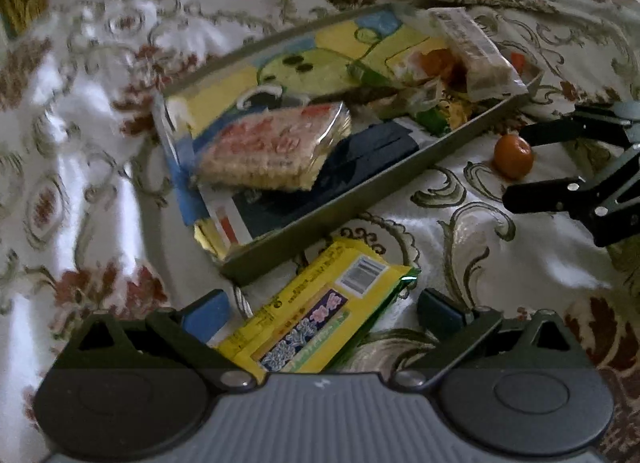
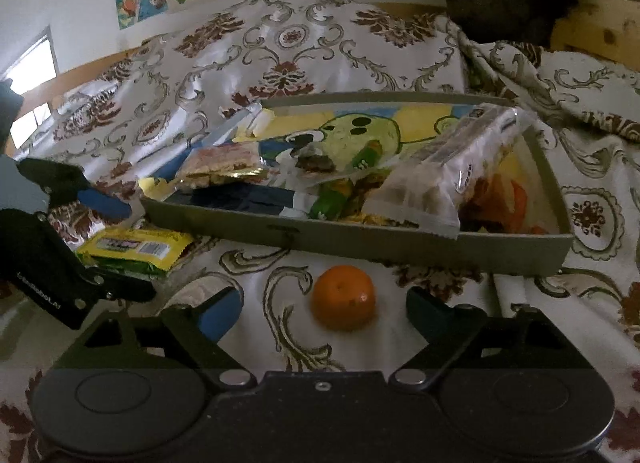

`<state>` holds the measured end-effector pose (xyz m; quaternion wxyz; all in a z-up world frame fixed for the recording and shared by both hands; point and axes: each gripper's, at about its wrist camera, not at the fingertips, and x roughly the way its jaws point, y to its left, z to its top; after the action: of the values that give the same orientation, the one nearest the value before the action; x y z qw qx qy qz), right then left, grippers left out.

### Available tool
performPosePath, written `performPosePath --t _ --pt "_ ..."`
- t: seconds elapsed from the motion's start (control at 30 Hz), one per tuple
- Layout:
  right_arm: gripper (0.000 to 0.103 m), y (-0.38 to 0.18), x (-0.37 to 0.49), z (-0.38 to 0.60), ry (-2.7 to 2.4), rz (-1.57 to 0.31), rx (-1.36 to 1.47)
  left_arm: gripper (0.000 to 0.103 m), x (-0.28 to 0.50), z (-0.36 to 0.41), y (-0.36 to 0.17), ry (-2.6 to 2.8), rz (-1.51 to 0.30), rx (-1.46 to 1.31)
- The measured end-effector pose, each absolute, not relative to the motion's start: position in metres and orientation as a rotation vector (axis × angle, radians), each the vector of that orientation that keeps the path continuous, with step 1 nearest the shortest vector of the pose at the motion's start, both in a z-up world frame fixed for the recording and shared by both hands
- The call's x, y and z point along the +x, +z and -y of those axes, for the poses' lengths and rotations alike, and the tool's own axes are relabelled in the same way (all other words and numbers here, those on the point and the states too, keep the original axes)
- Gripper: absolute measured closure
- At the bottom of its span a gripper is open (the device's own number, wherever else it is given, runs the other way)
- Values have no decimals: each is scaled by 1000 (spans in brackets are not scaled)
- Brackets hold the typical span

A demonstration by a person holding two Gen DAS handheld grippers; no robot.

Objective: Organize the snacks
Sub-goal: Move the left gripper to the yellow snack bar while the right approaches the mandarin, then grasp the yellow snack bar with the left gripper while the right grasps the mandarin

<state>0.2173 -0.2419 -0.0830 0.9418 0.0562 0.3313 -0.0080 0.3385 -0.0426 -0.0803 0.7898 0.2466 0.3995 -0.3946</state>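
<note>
A shallow tray (image 2: 400,241) lies on a patterned cloth (image 2: 280,43), which seems to cover a bed, and several snacks are already placed in it: a pink cracker pack (image 1: 272,147), a clear wrapped pack (image 2: 448,167) and some green sweets (image 2: 332,199). Two things are still outside the tray. A small orange (image 2: 343,297) rests on the cloth just in front of the near wall, and a yellow packet (image 1: 320,315) lies near the tray's corner.

The right hand-held gripper (image 2: 320,311) is held wide open with the orange between its fingers; the pads are not yet touching it and nothing is gripped. The left hand-held gripper (image 1: 320,311) is also open around the yellow packet, with clear gaps on both sides, so nothing is held there either.

The step in hand is judged to be the picking of these two last items. For the orange, the fingers should be lowered until the pads meet its widest part, and then closed slowly, because a round fruit can easily be pushed away on soft cloth. The packet should be taken across its narrow side, without the cloth being caught. Both should be lifted over the tray wall before release.
</note>
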Motion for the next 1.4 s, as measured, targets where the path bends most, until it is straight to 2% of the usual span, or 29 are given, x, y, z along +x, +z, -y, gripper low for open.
performPosePath --t 0.1,0.2,0.3,0.37,0.47,0.6,0.93,1.13,1.4 --pt "30 -86 221 245 -18 -686 125 4 350 37 -81 -868 -931 463" --pt "38 -87 220 246 -21 -692 136 9 351 35 -79 -875 -961 473" --pt "47 -86 220 242 -6 -698 122 19 348 36 -73 -852 -997 462" --pt "52 -85 220 239 2 -702 111 32 342 38 -70 -823 -1018 448" --pt "58 -84 219 237 9 -708 104 43 328 44 -67 -796 -1019 457" --pt "67 -83 217 235 15 -715 105 47 314 49 -63 -698 -1021 412" --pt "68 -76 209 224 66 -697 78 49 281 56 -56 -542 -989 256" --pt "68 -65 204 225 77 -644 52 50 278 43 -57 -461 -954 43" --pt "68 -50 206 239 35 -556 57 51 260 37 -47 -448 -813 -112"
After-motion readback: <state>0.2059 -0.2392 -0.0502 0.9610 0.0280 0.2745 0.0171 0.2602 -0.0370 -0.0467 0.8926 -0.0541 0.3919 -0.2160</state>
